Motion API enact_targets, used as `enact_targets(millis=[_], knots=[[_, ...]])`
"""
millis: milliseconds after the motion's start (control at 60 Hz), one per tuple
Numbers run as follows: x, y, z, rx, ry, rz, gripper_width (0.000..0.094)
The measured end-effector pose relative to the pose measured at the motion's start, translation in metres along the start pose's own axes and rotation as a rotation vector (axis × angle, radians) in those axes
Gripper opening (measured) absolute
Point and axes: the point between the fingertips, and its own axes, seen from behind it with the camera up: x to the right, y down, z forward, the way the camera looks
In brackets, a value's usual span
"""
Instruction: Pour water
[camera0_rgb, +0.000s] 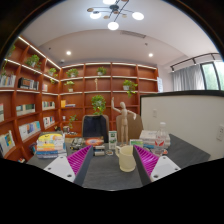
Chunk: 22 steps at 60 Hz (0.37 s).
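Note:
A pale cream pitcher (125, 157) stands on the dark grey table (105, 172), just ahead of my fingers and nearer the right one. My gripper (112, 162) is open, its magenta pads (78, 160) spread wide at both sides, with nothing between them. A clear plastic bottle (162, 139) stands further back to the right. A small dark cup-like thing (98, 150) sits beyond the fingers, left of the pitcher.
A wooden mannequin figure (123, 124) and a dark chair (95, 125) stand behind the table. Books and coloured boxes (50, 144) lie at the table's left. Bookshelves (30, 100) line the left and back walls. A white partition (185, 115) stands at the right.

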Motion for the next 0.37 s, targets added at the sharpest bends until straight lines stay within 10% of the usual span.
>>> enact_targets(millis=[367], knots=[[-0.04,0.008,0.008,-0.021,-0.069,-0.061,0.0842]])
